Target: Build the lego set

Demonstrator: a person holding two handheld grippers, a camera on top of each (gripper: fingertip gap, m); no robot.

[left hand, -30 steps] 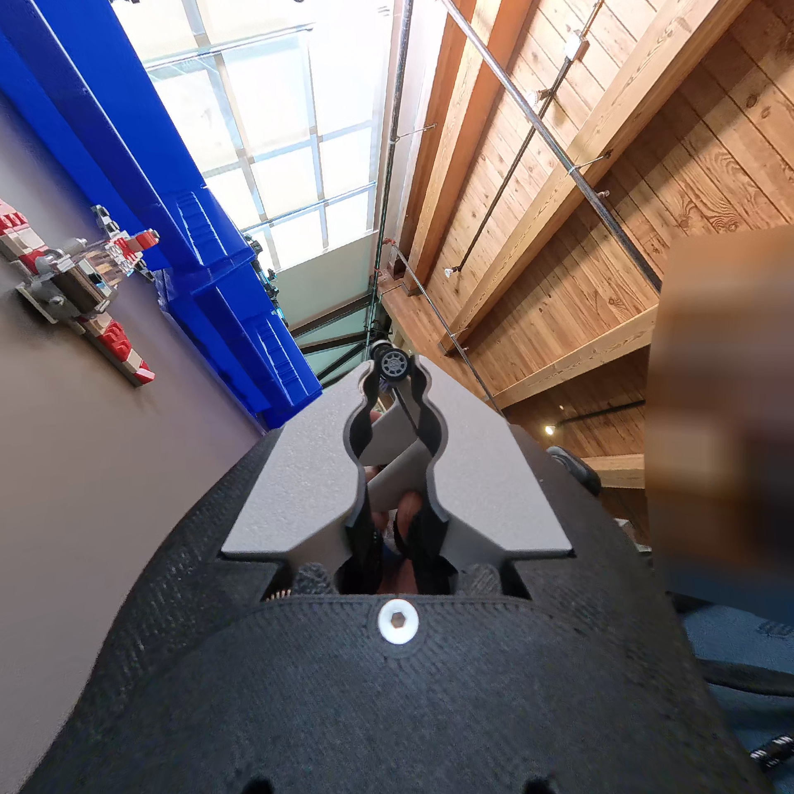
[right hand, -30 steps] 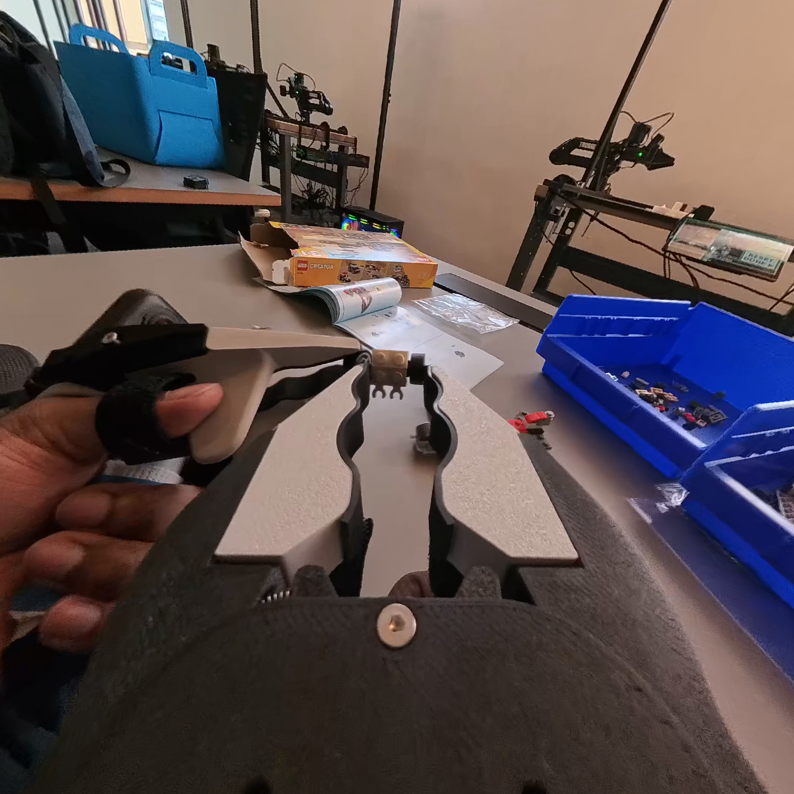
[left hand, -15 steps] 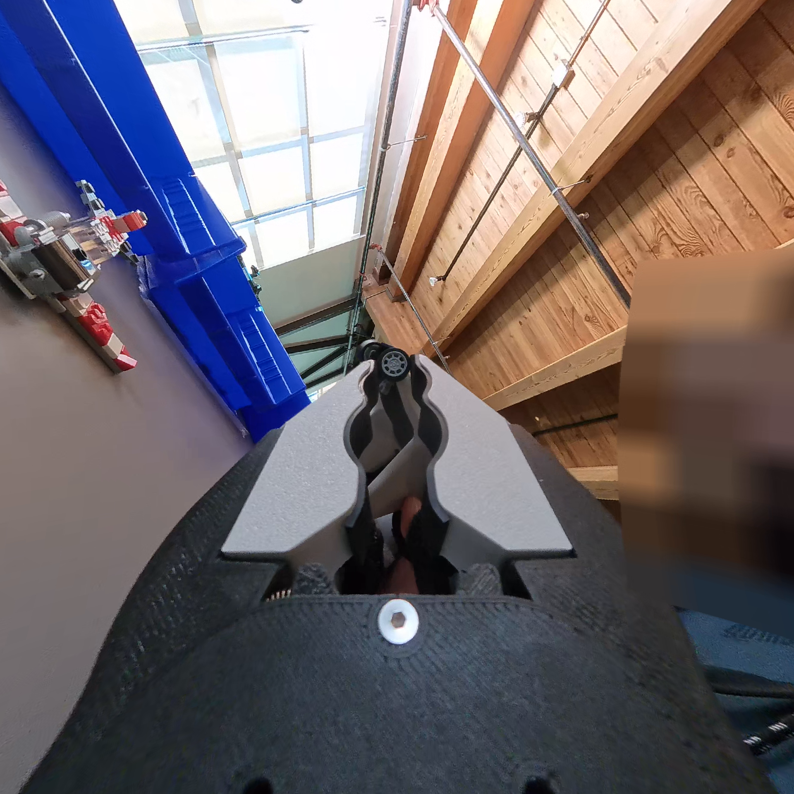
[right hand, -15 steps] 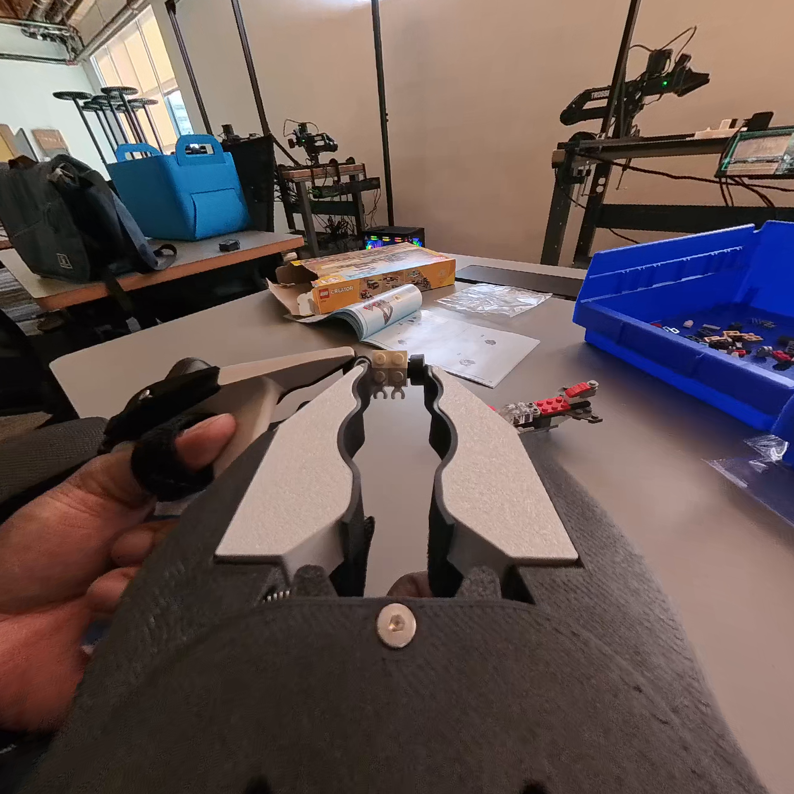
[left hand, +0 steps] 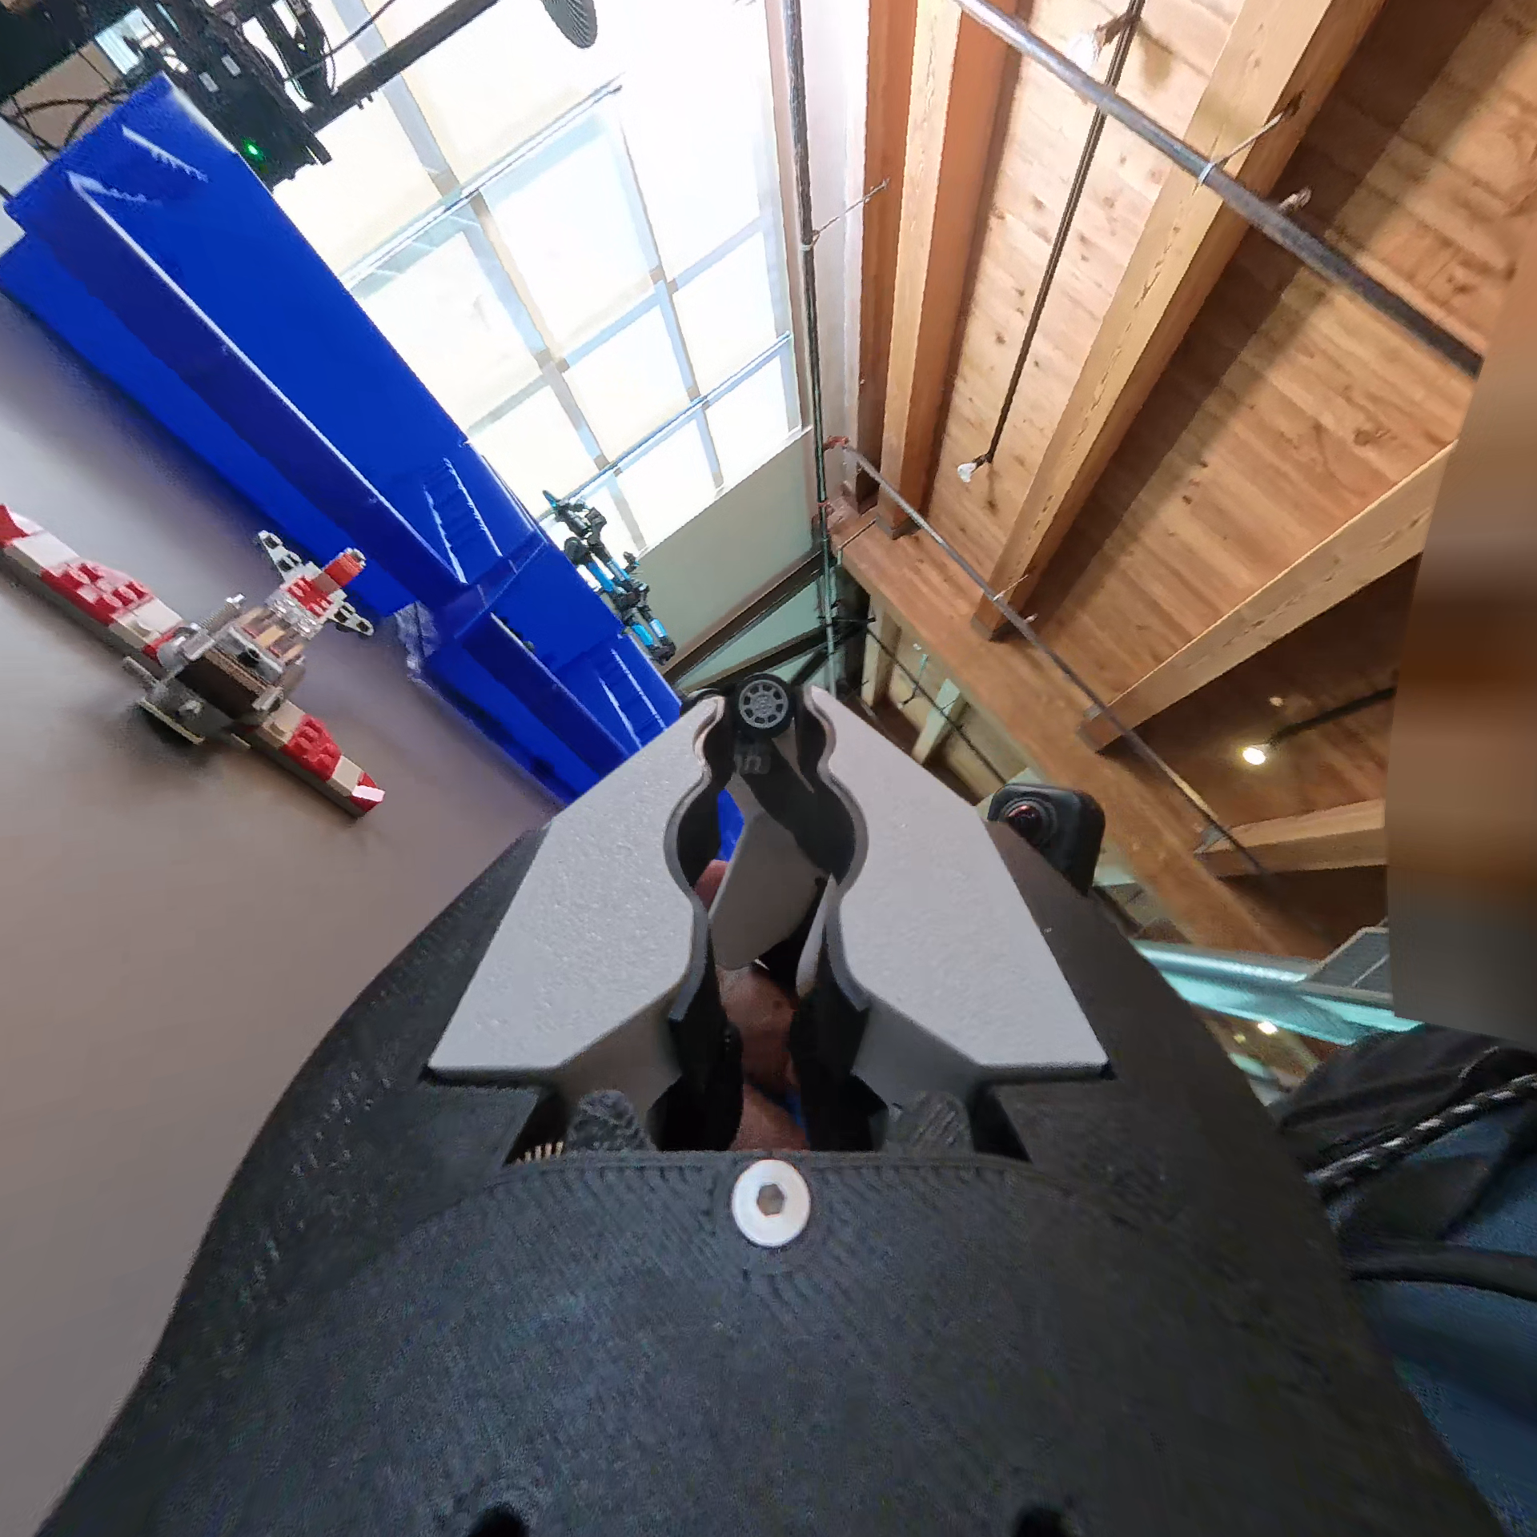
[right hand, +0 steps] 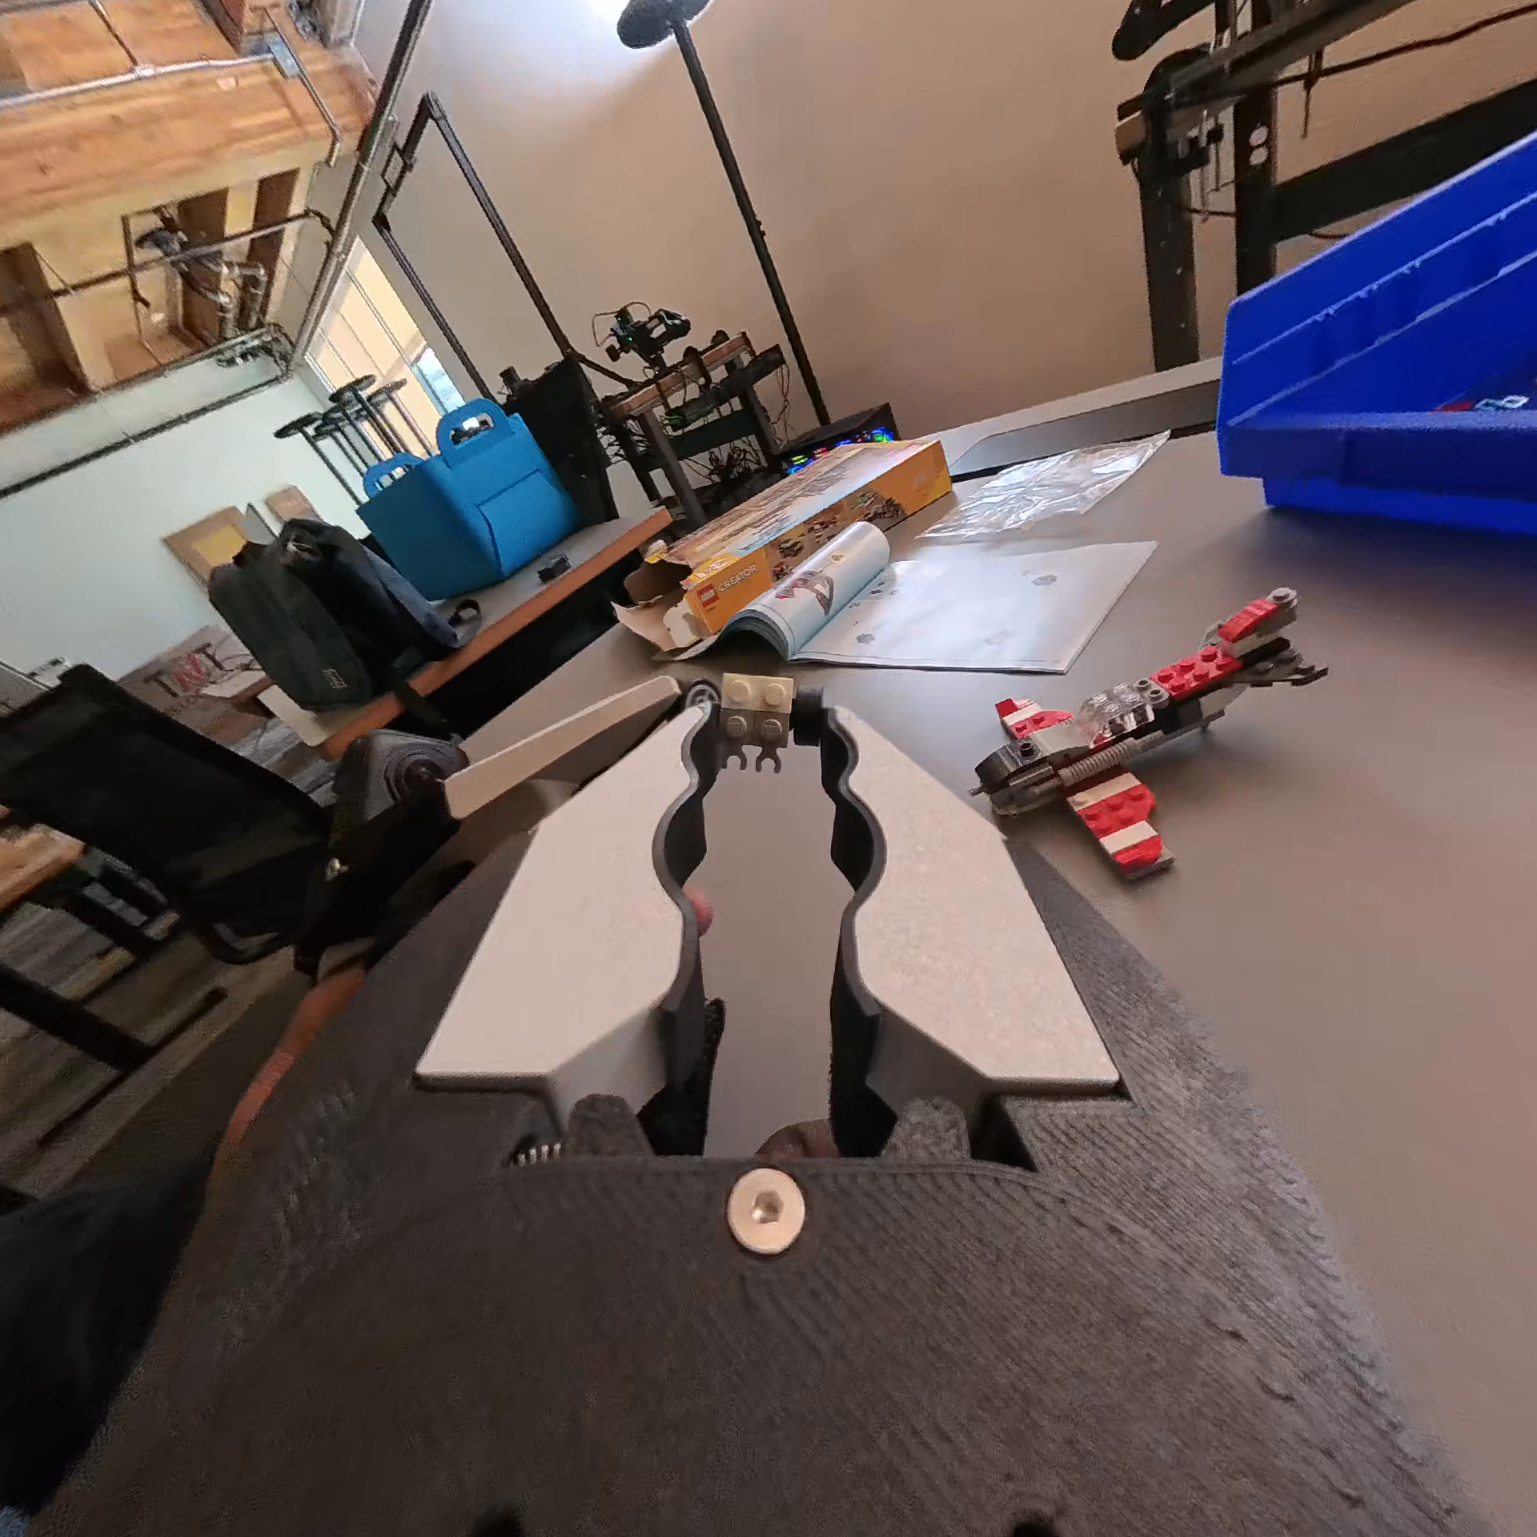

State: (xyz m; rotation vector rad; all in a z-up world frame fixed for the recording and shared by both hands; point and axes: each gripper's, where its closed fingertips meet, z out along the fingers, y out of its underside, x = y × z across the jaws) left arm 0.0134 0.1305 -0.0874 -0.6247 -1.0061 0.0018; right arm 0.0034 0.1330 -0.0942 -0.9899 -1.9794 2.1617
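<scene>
My left gripper (left hand: 763,707) is shut on a small black wheel with a grey hub (left hand: 762,703), held up in the air and tilted toward the ceiling. My right gripper (right hand: 755,722) is shut on a small tan and grey plate assembly with black clips (right hand: 755,717). The left gripper's finger (right hand: 565,744) comes in from the left and touches that assembly's left side. A red, white and grey lego plane (right hand: 1139,740) lies on the table right of my right gripper; it also shows in the left wrist view (left hand: 241,665).
Blue parts bins (right hand: 1381,399) stand at the right; they also show in the left wrist view (left hand: 333,466). An open instruction booklet (right hand: 931,607), the yellow set box (right hand: 815,516) and a clear bag (right hand: 1048,491) lie at the back. A black chair (right hand: 158,807) stands at left. Less than 4 cm separates the two grippers' tips.
Both views have swung and tilted. The plane now lies closer, to the right of my right gripper. Both grippers kept hold of their pieces, still meeting tip to tip.
</scene>
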